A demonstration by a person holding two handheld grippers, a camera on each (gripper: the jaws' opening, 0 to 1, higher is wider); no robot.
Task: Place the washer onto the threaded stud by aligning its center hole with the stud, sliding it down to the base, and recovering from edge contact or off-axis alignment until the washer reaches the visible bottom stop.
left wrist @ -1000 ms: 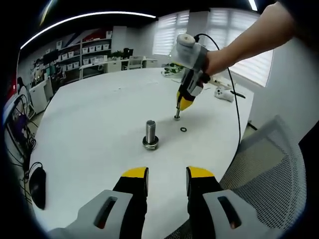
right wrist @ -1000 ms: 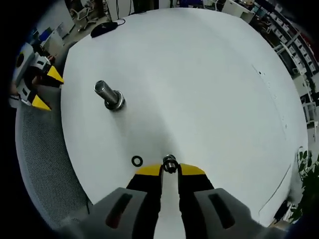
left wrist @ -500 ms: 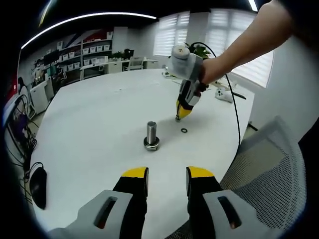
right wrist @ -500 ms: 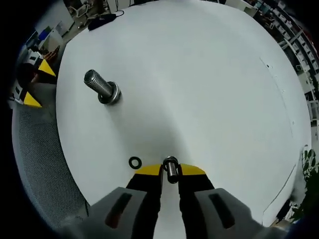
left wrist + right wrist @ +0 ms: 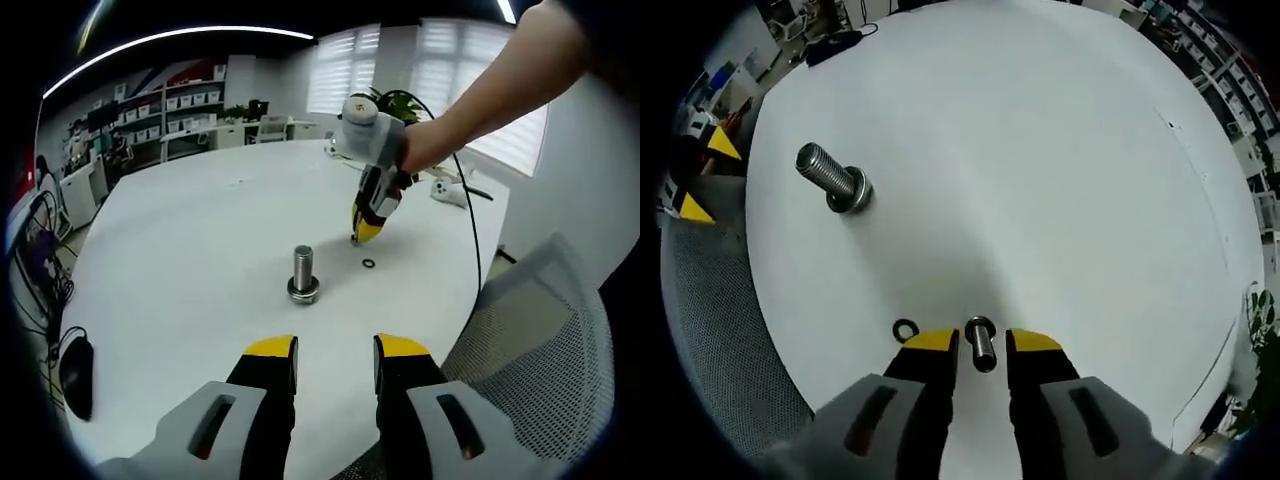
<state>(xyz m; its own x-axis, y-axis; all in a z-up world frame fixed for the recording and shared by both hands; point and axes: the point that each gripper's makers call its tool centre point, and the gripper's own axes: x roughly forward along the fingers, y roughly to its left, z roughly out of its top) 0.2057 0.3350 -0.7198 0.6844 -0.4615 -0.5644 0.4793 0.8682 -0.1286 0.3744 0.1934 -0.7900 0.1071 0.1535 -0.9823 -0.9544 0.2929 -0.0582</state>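
Nearest in the left gripper view, the left gripper [image 5: 336, 362] hangs above the near edge of the white surface [image 5: 200, 240] with its yellow-tipped jaws spread and nothing between them. A little past it, near the middle of the surface, a large bolt [image 5: 303, 272] stands upright on its head, thread pointing up. Beyond that and to the right, a small dark washer [image 5: 369, 264] lies flat on the surface, well apart from the large bolt. Just behind the washer, the right gripper [image 5: 360, 235] points down at the surface, held by a person's hand [image 5: 425, 145] on an outstretched arm. A mesh chair [image 5: 545, 330] sits off the right edge, and shelves and windows line the far wall.

Seen from the right gripper view, the right gripper [image 5: 981, 344] has its jaws a little apart, with a small bolt [image 5: 981, 343] standing in the gap; whether the jaws touch it I cannot tell. The washer [image 5: 904, 330] lies just left of the left jaw tip. Farther off, up and left, stands the large bolt [image 5: 831, 180], and the yellow tips of the left gripper [image 5: 706, 176] show at the left edge
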